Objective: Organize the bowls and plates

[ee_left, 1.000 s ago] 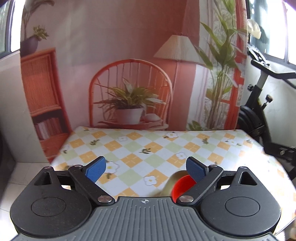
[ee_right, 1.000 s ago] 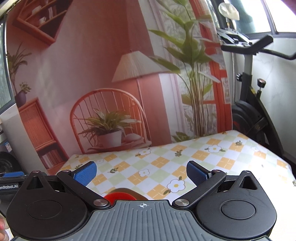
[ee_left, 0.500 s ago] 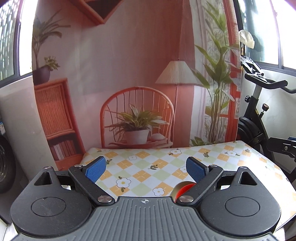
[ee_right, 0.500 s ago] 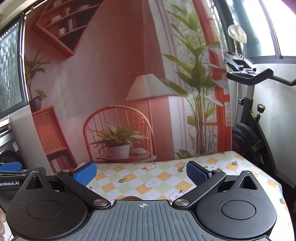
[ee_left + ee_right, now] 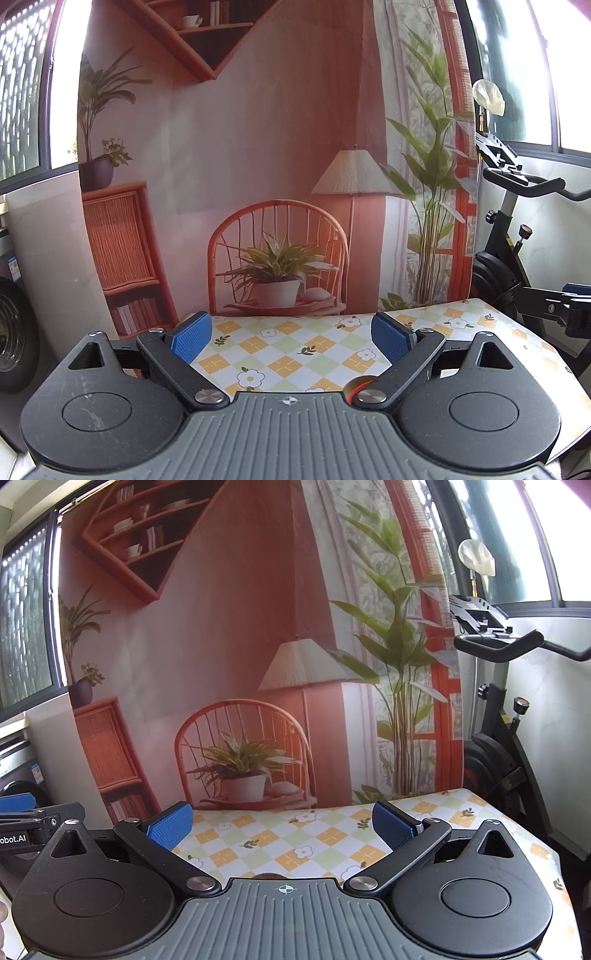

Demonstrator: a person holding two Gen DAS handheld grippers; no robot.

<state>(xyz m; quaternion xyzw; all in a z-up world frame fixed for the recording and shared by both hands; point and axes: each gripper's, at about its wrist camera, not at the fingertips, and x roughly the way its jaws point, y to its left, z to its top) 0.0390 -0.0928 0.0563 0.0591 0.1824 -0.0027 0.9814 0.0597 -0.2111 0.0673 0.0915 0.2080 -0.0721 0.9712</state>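
The left gripper (image 5: 291,338) is hovering above the near part of the surface (image 5: 295,347), which is wearing a checked cloth of yellow, green and white squares with small flowers. Its blue fingers (image 5: 190,339) are standing wide apart and are gripping nothing. Just below the right finger, a sliver of a red bowl (image 5: 360,384) is peeking out from behind the gripper body; most of it is being hidden, so its exact position on the cloth cannot be told.

The right gripper (image 5: 282,827) is likewise hanging over the cloth-covered surface (image 5: 295,834), its fingers (image 5: 170,825) spread wide with nothing between them. A small dark rounded edge (image 5: 269,876) is showing at the top of its grey body; what it is cannot be told.

A printed backdrop (image 5: 240,646) of a chair, lamp and plants is standing behind the surface, and an exercise bike (image 5: 509,746) is sitting to the right.
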